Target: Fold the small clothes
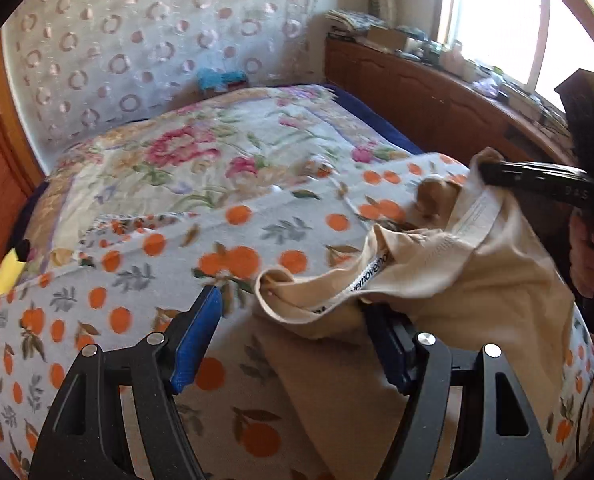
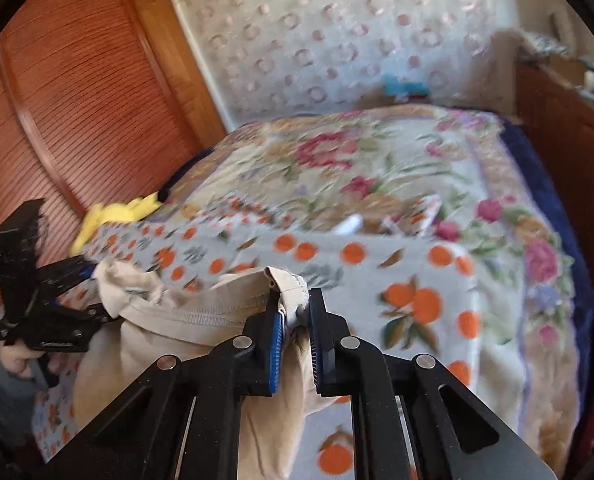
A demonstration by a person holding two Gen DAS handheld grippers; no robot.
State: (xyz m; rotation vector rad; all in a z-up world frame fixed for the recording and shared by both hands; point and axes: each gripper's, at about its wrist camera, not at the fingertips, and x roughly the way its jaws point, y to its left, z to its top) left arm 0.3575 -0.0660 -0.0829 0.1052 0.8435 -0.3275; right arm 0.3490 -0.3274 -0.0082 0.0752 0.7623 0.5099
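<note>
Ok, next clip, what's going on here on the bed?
A person is working a beige garment on a bed covered by an orange-print blanket, holding a claw in each hand. The right claw is clamped on the garment's stitched edge. The left claw is wide open, with the garment's bunched edge lying between its blue pads but not pinched. The garment is crumpled, not yet folded.

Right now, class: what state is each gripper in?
Left gripper: open, with the beige garment between its jaws but not pinched.
Right gripper: shut on the beige garment's edge.
</note>
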